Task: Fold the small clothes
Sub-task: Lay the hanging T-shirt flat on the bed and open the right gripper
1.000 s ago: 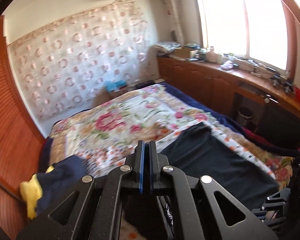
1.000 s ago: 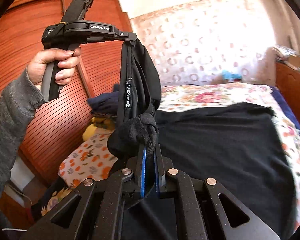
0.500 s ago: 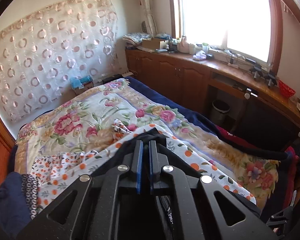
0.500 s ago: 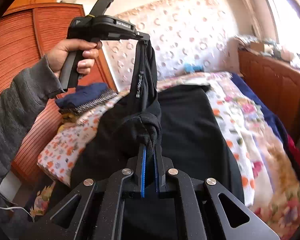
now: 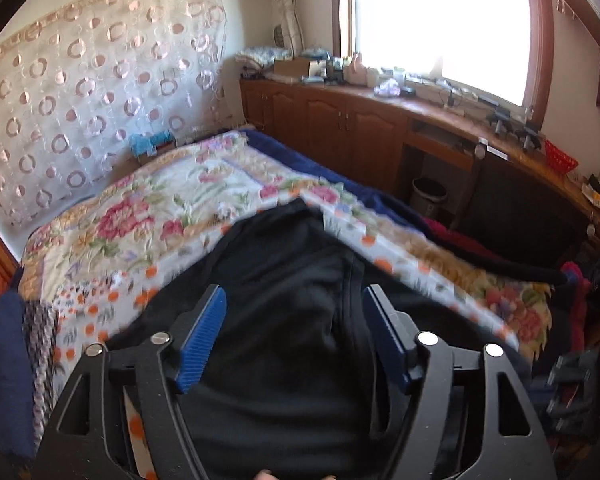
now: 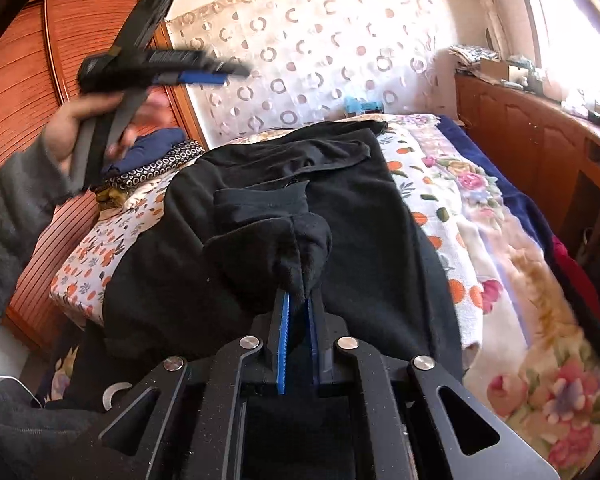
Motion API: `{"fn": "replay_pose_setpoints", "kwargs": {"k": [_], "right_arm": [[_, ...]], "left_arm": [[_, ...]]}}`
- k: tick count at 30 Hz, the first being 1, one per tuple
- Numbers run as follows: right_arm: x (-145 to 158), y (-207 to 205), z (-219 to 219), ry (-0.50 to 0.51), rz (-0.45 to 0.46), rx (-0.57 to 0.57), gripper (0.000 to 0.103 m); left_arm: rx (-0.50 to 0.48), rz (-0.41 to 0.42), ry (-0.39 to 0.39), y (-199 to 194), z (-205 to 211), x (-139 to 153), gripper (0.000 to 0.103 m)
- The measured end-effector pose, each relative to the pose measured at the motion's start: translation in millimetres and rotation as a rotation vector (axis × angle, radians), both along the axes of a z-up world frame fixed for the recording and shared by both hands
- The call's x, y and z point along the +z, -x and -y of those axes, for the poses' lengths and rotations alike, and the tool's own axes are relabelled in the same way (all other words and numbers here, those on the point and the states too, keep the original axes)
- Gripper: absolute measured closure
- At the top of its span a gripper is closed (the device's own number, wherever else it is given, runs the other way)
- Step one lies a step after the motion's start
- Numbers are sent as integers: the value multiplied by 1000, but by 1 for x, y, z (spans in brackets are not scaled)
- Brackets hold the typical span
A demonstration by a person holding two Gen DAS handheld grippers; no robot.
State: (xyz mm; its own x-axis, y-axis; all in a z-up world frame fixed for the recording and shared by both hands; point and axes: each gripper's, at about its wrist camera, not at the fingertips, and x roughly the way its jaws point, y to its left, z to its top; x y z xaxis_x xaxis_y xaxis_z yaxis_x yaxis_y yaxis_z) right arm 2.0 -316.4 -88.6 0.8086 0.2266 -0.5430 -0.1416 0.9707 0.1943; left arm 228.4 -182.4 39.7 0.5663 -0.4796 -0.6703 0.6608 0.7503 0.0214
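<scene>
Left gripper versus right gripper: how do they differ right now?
The left gripper has just opened wide and holds nothing; the right gripper is nearly shut, pinching the black garment. The left is raised off the bed; the right sits low over it. Both have blue pads.

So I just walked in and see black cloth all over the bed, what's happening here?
A person is folding a black garment on the floral bedspread, using a handheld tool in each hand. The left tool has just opened its jaws and hangs in the air with nothing between them. The right tool pinches a bunched end of the garment, low over the bed.
</scene>
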Motion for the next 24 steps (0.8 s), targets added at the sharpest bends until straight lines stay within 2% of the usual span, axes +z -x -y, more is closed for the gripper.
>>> {"fn": "replay_pose_setpoints", "kwargs": {"k": [4, 9, 17, 21, 24], "right_arm": [[6, -2, 4, 54, 23, -10, 83], [15, -13, -1, 86, 34, 0, 64], [12, -57, -29, 98, 20, 74, 60], [8, -81, -42, 62, -14, 101, 60], [7, -96, -51, 88, -22, 115, 60]], "left_arm": [[8, -18, -41, 8, -16, -26, 26], [43, -84, -43, 11, -33, -57, 26], [95, -150, -68, 15, -52, -105, 26], [99, -117, -78, 22, -50, -111, 26], [112, -89, -93, 27, -47, -119, 26]]}}
